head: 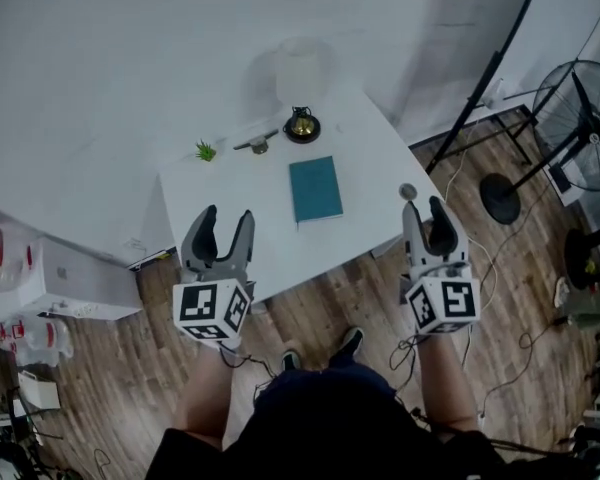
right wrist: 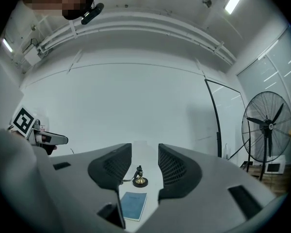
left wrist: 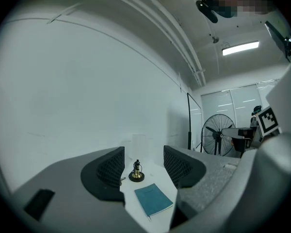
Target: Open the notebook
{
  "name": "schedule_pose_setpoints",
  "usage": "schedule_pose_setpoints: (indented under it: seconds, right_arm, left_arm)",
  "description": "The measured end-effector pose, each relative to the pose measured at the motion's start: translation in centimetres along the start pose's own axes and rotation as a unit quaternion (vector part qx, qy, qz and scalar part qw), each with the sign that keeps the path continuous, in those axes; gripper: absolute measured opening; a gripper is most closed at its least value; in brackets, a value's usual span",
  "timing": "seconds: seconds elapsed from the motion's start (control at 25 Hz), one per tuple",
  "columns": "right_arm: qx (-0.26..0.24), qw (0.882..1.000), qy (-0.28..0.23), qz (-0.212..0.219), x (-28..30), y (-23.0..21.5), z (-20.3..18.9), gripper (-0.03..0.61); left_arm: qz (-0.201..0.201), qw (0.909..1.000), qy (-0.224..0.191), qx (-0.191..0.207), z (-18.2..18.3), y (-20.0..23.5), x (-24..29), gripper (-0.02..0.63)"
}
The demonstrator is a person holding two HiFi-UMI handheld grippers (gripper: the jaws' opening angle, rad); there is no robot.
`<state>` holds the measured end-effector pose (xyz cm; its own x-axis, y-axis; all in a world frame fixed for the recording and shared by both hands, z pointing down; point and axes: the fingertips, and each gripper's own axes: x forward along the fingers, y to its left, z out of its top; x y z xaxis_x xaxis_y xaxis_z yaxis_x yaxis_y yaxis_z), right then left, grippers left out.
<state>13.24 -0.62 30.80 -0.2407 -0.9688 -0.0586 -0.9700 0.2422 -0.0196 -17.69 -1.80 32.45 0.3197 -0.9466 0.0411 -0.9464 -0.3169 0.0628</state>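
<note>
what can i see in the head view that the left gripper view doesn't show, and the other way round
Only the head view: the small green plant, the person's shoes and the wooden floor.

Only the left gripper view: the ceiling light and the windows.

Both: the closed notebook, the brass ornament, the table and the fan.

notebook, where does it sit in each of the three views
Head view: notebook at the middle of the table.
Left gripper view: notebook low centre, seen between the jaws.
Right gripper view: notebook bottom centre, seen between the jaws.
Shared landmark: brass ornament just beyond it in every view.
</note>
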Motion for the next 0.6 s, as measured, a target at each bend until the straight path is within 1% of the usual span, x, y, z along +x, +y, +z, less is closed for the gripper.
schedule_pose_setpoints:
  seconds: [0.12, 0.28, 0.6]
  right_arm:
    - [0.003, 1.000, -0.003, 0.017, 1.9, -2.7, -0.1, 0.161]
    - [0.013, 0.999, -0.008, 0.037, 3.1, -5.0, 0.1, 0.158]
    - [0.025, 0.997, -0.013, 0.065, 4.9, -8.6, -0.2, 0.153]
  left_arm:
    - [0.006, 0.9998, 0.007, -0.015, 0.0, -1.6, 2.2, 0.250]
    - [0.025, 0.9996, 0.012, -0.004, 0.2, -3.6, 3.3, 0.249]
    - [0.049, 0.9986, 0.023, -0.003, -0.6, -6.5, 5.4, 0.247]
